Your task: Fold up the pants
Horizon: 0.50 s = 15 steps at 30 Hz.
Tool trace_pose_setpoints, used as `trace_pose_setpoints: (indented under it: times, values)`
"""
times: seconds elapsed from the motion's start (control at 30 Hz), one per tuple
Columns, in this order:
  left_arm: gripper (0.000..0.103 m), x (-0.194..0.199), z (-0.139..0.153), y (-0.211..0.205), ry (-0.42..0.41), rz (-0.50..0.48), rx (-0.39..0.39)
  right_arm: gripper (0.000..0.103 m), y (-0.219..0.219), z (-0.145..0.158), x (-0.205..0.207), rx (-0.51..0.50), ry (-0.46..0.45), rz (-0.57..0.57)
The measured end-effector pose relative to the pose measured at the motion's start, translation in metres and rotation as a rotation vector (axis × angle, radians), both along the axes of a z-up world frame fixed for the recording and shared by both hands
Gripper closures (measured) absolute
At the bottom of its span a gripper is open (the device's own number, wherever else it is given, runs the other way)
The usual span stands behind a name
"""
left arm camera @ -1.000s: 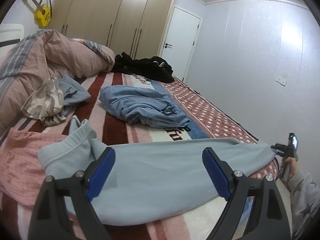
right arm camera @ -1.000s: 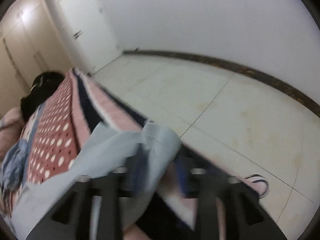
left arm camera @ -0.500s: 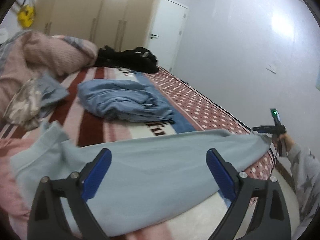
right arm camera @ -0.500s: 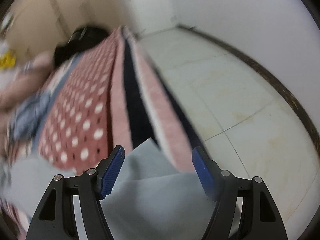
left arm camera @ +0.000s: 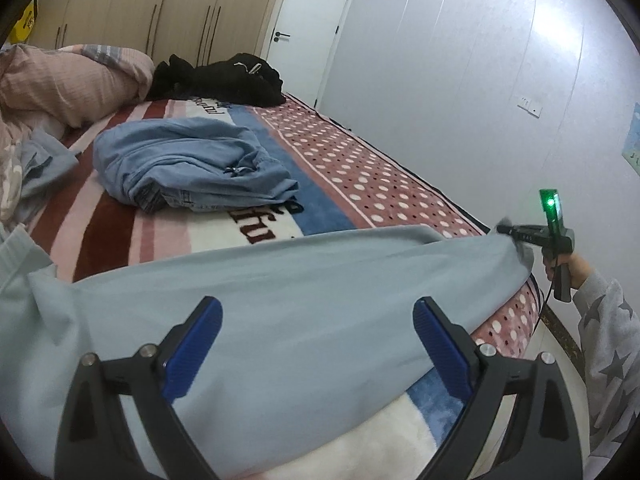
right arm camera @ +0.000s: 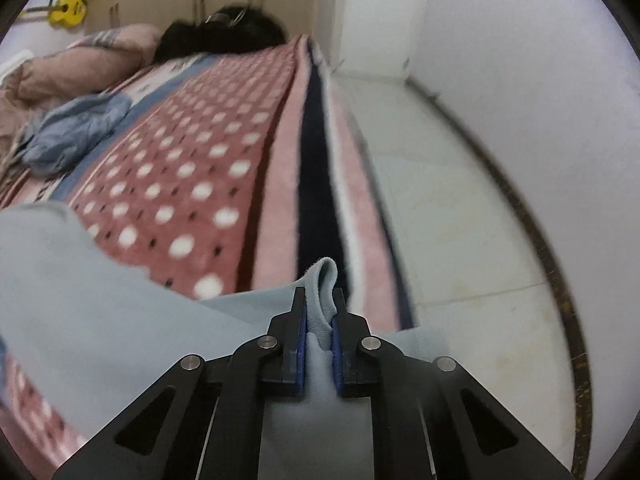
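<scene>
Your right hand-held gripper (right arm camera: 320, 312) clamps the light-blue sweatpants' (left arm camera: 280, 300) cuff at the bed's (left arm camera: 360, 168) right edge, their length running left beneath your spread, empty left hand-held gripper (left arm camera: 316, 344).

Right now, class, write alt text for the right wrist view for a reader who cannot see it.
The right tool is shut on a hem of the pale blue fleece pants, at the edge of the pink polka-dot blanket, white floor tiles beyond.

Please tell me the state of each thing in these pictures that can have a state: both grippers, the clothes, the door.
left gripper: open, above the pants, holding nothing.
right gripper: shut on the pants' end.
light blue pants: stretched across the bed, one end pinched.
blue jeans: crumpled in a heap.
black garment: heaped, unfolded.
pink duvet: bunched up.
door: closed.
wardrobe: doors closed.
</scene>
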State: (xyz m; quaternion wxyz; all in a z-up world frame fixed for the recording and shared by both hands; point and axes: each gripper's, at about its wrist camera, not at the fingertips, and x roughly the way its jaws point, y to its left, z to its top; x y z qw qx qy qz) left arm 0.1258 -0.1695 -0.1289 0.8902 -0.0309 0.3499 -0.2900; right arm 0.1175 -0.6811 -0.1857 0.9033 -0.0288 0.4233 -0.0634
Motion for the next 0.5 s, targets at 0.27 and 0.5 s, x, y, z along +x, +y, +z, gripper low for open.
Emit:
trace_pose_setpoints:
  times: [0.27, 0.5]
  values:
    - [0.008, -0.002, 0.004, 0.009, -0.014, 0.022, 0.010, 0.099, -0.019, 0.004, 0.011, -0.065, -0.019, -0.153]
    - [0.008, -0.003, 0.004, 0.019, -0.029, 0.038, 0.027, 0.100, -0.049, 0.009, 0.011, -0.016, -0.047, -0.312]
